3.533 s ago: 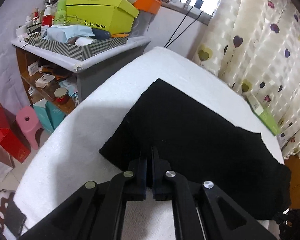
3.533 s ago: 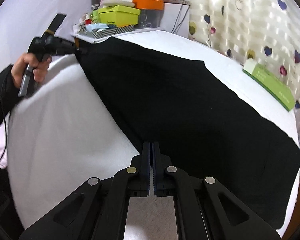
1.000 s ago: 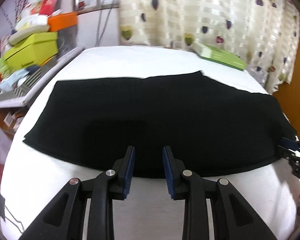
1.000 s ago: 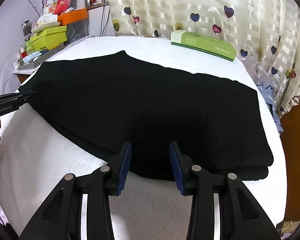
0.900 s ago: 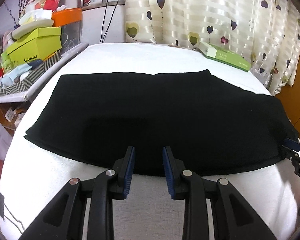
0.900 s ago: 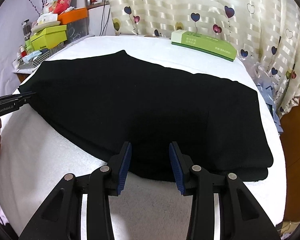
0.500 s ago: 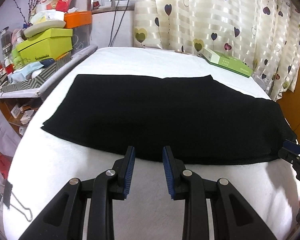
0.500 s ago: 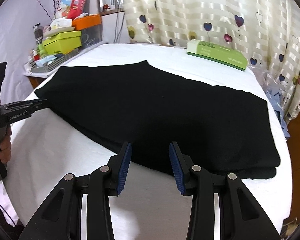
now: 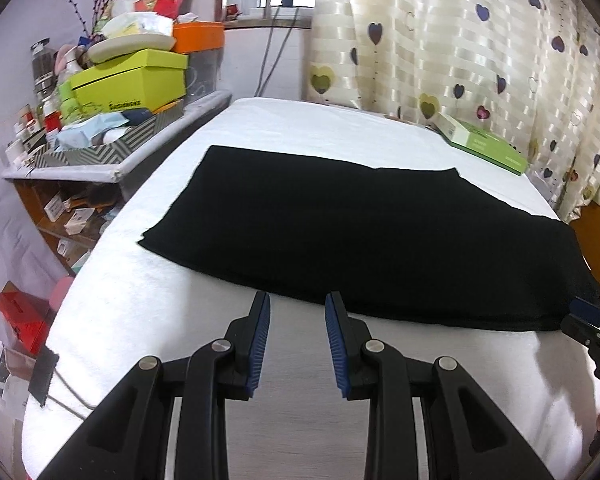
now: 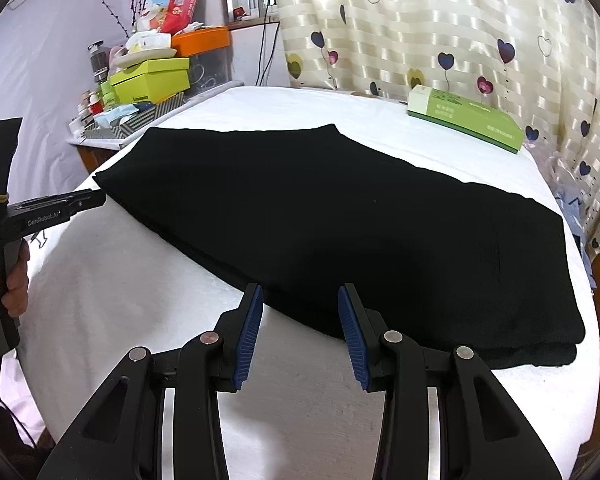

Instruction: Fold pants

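Pants (image 9: 372, 240) flat on bed (image 9: 148, 300), already doubled, long axis running left-right across both grippers; left gripper (image 9: 296, 340) near left end, right gripper (image 10: 302, 330) near right end; both jaws apart, empty, just short of near edge

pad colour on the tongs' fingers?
Blue ribbed pads on black tongs; clearest in the right wrist view.
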`<state>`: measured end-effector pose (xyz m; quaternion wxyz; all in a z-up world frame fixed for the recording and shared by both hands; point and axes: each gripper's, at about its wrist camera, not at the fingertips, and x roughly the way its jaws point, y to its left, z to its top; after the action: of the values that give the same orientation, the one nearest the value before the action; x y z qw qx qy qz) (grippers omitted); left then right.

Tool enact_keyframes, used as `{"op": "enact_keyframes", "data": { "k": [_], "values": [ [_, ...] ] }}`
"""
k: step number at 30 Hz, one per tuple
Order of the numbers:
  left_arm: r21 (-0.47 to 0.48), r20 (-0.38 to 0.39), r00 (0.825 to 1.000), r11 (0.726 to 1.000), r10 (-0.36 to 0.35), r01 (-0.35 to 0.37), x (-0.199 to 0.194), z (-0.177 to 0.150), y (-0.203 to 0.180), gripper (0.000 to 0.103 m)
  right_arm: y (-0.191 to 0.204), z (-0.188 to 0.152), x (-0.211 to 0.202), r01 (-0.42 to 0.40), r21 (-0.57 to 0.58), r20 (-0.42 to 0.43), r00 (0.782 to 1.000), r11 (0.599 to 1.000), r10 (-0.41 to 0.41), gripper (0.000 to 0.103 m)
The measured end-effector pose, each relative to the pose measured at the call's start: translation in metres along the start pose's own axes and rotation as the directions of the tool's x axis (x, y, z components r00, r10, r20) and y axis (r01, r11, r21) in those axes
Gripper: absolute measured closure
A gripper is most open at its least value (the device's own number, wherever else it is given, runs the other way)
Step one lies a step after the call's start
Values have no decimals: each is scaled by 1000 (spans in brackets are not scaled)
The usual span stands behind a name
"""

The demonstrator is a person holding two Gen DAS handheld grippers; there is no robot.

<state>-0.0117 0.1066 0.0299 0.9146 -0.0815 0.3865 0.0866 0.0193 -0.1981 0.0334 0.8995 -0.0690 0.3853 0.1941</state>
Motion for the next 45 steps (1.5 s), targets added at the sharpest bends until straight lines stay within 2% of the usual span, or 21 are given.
{"op": "enact_keyframes", "data": {
  "k": [10, 13, 17, 21, 30, 36, 37, 39, 41, 45],
  "values": [
    [-147, 3, 1000, 989, 4, -3, 7, 7, 50, 72, -1, 3, 4, -3, 2, -1, 1000, 1000, 3, 61],
    [-192, 4, 1000, 981, -2, 3, 10, 9, 62, 65, -1, 6, 6, -6, -1, 1, 1000, 1000, 6, 61],
    [-258, -15, 999, 966, -33, 28, 22, 13, 77, 63, -2, 7, 8, -8, -2, 1, 1000, 1000, 8, 61],
    [-308, -47, 999, 952, -19, 3, 35, 16, 88, 63, -3, 9, 9, -10, -2, 1, 1000, 1000, 10, 61],
    [-322, -47, 999, 946, 13, -28, 51, 29, 94, 62, -9, 17, 12, -14, 8, 20, 1000, 1000, 14, 61],
    [-299, -39, 996, 950, 80, -88, 58, 36, 88, 63, -11, 17, 12, -15, 13, 23, 1000, 1000, 15, 61],
    [-287, -40, 995, 952, 97, -104, 58, 36, 86, 64, -10, 17, 12, -16, 15, 22, 1000, 1000, 16, 61],
    [-270, -44, 990, 952, 137, -144, 60, 38, 83, 82, -12, 17, 13, -18, 20, 20, 1000, 1000, 18, 61],
    [-292, -40, 994, 951, 99, -106, 60, 40, 88, 94, -13, 17, 12, -20, 25, 21, 1000, 999, 20, 61],
    [-308, -19, 998, 949, 59, -62, 53, 44, 89, 96, -17, 15, 9, -19, 33, 29, 999, 999, 18, 61]
  ]
}}
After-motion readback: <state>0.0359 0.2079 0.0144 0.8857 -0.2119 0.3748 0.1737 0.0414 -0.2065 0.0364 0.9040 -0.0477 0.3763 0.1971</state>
